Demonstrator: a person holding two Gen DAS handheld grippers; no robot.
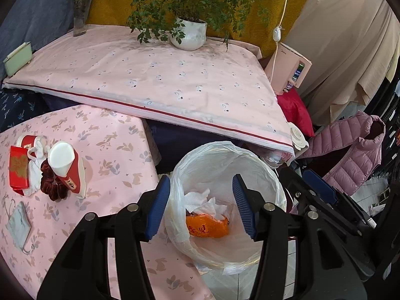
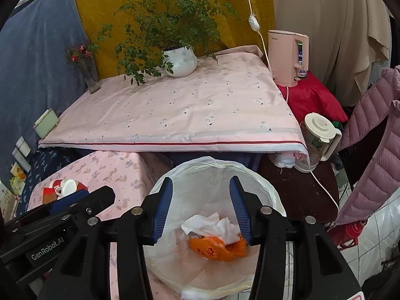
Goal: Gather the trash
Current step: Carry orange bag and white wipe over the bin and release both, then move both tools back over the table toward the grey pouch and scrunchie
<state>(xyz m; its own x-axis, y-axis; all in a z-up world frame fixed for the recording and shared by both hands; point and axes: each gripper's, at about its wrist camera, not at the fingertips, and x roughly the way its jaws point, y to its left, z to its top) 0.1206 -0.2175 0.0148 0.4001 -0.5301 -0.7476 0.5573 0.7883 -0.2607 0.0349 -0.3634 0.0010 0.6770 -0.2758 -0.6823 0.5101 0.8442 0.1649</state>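
A round trash bin lined with a clear plastic bag (image 1: 265, 172) (image 2: 262, 187) stands on the floor beside the low table. Inside lie crumpled white paper (image 1: 202, 202) (image 2: 212, 227) and an orange plastic wrapper (image 1: 207, 226) (image 2: 217, 247). My left gripper (image 1: 201, 208) is open and empty, hovering over the bin. My right gripper (image 2: 201, 208) is also open and empty over the bin; it shows at the right in the left wrist view (image 1: 317, 187). The left gripper shows at the left of the right wrist view (image 2: 70, 200).
A low table with a pink rabbit cloth (image 1: 112, 145) holds red-and-white cups (image 1: 67, 170), a red packet (image 1: 18, 172), a dark red scrunchie (image 1: 53, 185) and a grey card (image 1: 18, 225). Behind are a higher pink table (image 2: 175, 115), potted plant (image 2: 178, 61), vase (image 2: 90, 75), kettle (image 2: 317, 140) and purple jacket (image 2: 375, 150).
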